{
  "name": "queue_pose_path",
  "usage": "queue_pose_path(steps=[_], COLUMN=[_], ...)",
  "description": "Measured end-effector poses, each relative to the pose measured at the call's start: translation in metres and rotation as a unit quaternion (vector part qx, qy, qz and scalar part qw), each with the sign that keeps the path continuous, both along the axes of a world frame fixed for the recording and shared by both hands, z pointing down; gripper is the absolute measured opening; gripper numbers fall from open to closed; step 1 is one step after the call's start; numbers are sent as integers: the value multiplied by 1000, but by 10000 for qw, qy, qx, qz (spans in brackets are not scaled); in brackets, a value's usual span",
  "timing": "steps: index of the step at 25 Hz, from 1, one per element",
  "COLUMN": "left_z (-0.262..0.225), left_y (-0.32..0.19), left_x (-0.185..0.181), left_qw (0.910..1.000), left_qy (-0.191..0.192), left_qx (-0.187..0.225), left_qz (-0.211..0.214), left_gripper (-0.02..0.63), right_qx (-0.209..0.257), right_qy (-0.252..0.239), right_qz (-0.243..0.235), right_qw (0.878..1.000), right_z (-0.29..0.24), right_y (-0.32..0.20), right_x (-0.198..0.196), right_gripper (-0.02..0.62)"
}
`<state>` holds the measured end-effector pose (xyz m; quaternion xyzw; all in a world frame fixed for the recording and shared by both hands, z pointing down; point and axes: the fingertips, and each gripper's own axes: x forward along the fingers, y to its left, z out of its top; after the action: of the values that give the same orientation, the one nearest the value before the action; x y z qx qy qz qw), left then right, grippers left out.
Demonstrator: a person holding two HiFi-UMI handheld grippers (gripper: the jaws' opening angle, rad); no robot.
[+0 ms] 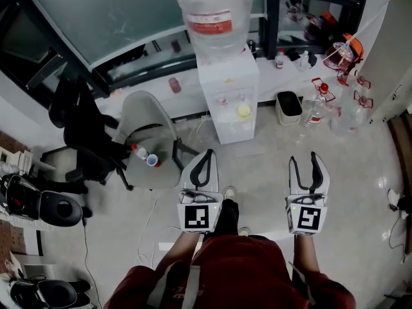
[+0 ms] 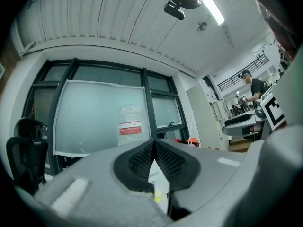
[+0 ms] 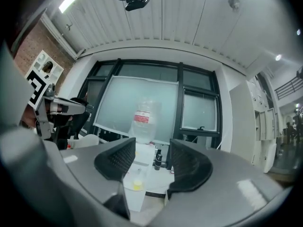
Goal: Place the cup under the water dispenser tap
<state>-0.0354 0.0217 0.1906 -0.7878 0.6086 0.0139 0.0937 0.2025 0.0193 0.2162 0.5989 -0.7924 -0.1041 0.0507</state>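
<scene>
Left of the water dispenser (image 1: pixel 228 85), a grey chair (image 1: pixel 143 111) carries a small red and blue container (image 1: pixel 153 161) on its seat. I hold the left gripper (image 1: pixel 207 154) in front of the dispenser, its jaws closed tip to tip with nothing between them. A clear cup (image 1: pixel 243 111) with a yellowish bottom stands in the dispenser's front recess. In front of the dispenser and to its right, my right gripper (image 1: pixel 304 159) faces it, jaws apart and empty.

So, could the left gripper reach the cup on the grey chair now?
Probably yes: the cup sits exposed on the chair, nothing between it and the left gripper, whose fingers are shut.
</scene>
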Motion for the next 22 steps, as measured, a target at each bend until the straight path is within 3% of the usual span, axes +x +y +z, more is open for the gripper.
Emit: queue_pose_path(steps=[6, 10, 13, 22], left_z=[2, 3, 5, 7], left_y=[1, 0, 2, 4], left_x=[0, 0, -1, -6], left_qw=[9999, 9999, 9999, 9998], left_qy=[88, 108, 93, 167], left_qx=[-51, -75, -92, -105], left_qz=[-26, -6, -12, -43], left_gripper=[6, 6, 6, 6], right_qx=[-153, -75, 40, -263], right_qy=[151, 176, 111, 53], right_qz=[52, 15, -65, 11], right_qw=[9998, 9998, 9999, 9996], right_z=[-3, -6, -6, 1], right_y=[1, 2, 4, 3], right_x=[-3, -7, -10, -9], right_gripper=[126, 2, 0, 0])
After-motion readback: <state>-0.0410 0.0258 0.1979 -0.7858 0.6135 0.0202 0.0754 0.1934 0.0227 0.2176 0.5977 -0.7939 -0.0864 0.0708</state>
